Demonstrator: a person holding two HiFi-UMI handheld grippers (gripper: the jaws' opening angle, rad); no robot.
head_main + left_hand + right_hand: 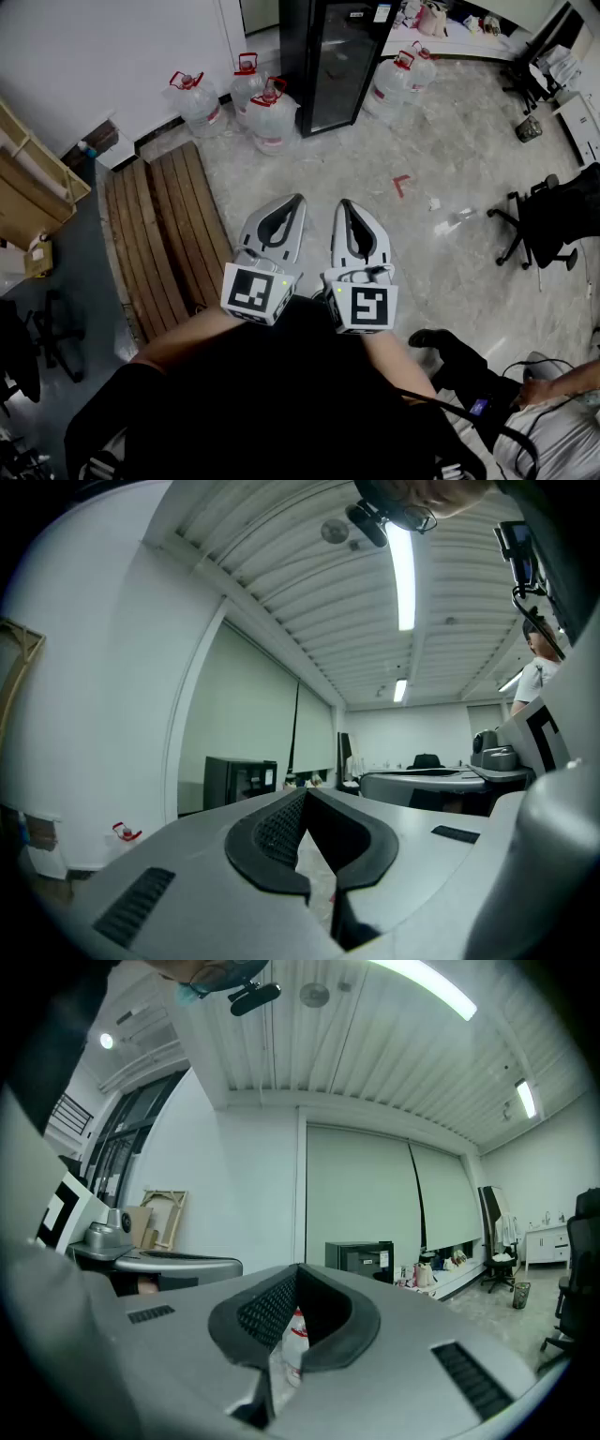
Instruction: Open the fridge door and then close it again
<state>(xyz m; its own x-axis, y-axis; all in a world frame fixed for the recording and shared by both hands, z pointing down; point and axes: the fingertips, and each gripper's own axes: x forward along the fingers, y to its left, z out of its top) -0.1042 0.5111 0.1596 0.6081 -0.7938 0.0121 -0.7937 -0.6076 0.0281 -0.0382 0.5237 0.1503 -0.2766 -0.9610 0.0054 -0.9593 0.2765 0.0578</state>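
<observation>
Ahead, we saw the black fridge (328,56) standing with its glass door closed, well apart from us, water jugs (267,111) clustered beside it. We held the left hand-held gripper (298,199) and right hand-held gripper (343,202) side by side near our body, both clenched on nothing.

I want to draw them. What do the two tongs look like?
Left tongs and right tongs are light grey, tapering to a point, with black ribbed pads inside. Each carries a white cube with black square markers. The person's top is black.
</observation>
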